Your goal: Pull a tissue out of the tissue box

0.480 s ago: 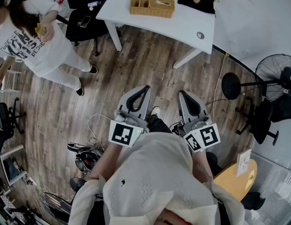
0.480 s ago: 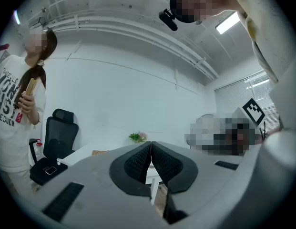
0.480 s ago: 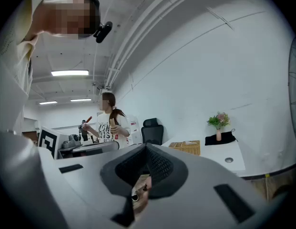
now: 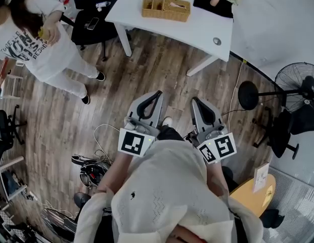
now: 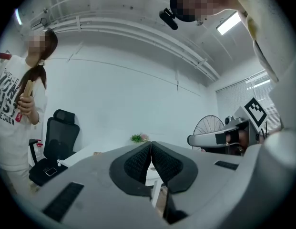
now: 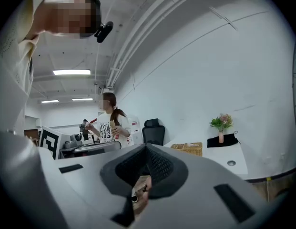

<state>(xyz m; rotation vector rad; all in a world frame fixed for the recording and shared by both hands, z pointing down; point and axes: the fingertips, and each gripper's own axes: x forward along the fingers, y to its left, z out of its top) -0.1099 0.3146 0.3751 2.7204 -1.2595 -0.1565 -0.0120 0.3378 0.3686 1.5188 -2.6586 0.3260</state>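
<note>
The left gripper [image 4: 155,95] has its jaws pressed together on nothing. The right gripper [image 4: 196,102], just beside it, is likewise closed and empty. Ahead of both, open wood floor [image 4: 162,67] runs to the near edge of a white table [image 4: 207,27]. A wicker basket [image 4: 165,14] sits on it, well ahead; whether it holds the tissue box cannot be told. A person [image 4: 45,49] stands ahead-left, and a fan [image 4: 297,82] stands off to the right.

left gripper [image 4: 157,93] closed; right gripper [image 4: 195,100] closed; both empty
</note>
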